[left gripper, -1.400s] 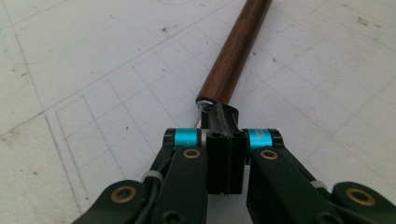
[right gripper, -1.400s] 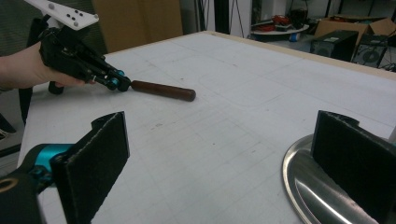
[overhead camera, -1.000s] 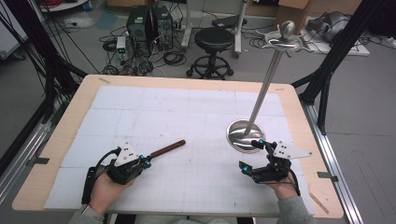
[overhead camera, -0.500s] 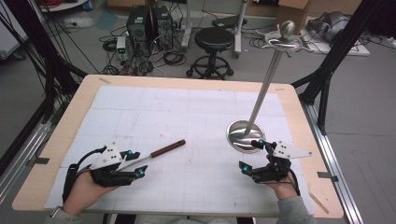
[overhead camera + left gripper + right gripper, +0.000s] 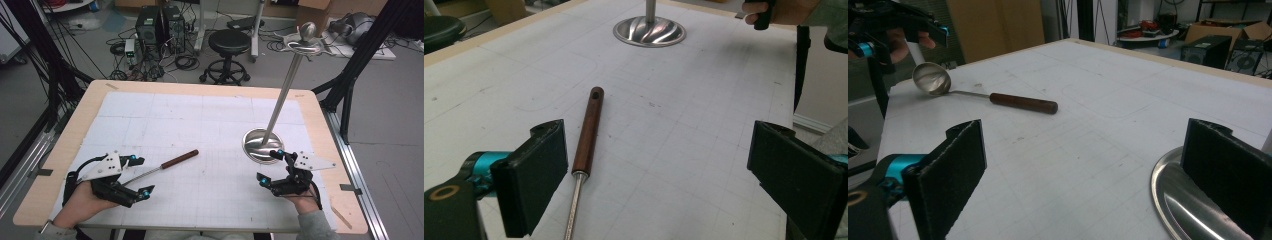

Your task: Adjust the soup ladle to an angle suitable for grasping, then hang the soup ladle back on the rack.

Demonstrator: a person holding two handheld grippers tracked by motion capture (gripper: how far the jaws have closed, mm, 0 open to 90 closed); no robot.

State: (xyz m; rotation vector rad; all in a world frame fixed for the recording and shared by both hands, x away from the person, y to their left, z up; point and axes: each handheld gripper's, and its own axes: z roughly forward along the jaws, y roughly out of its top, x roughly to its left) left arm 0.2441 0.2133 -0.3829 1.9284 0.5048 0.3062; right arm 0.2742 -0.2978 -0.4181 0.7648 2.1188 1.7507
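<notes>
- The left gripper (image 5: 141, 176) was near the front left corner of the table (image 5: 70, 135), held by the person's left hand (image 5: 82, 202). Its jaws had just been opening and stood wide apart, with nothing pressed between them.
- The ladle (image 5: 167, 163) lay flat on the white gridded sheet (image 5: 200, 125), in front of the left gripper. Its brown wooden handle (image 5: 588, 131) pointed away toward the middle of the table, and the thin metal shaft (image 5: 573, 212) ran back between the open jaws, closer to one of them, without touching the pads.
- In the right gripper view the ladle's round bowl (image 5: 931, 78) was under the left gripper.
- The right gripper (image 5: 273, 167) was at the front right, also with jaws wide and holding nothing.
- Just beyond it stood the metal stand (image 5: 280, 107), with a round base (image 5: 257, 145) on the sheet and a tall pole rising above. One jaw was just beside the rim of this base.
</notes>
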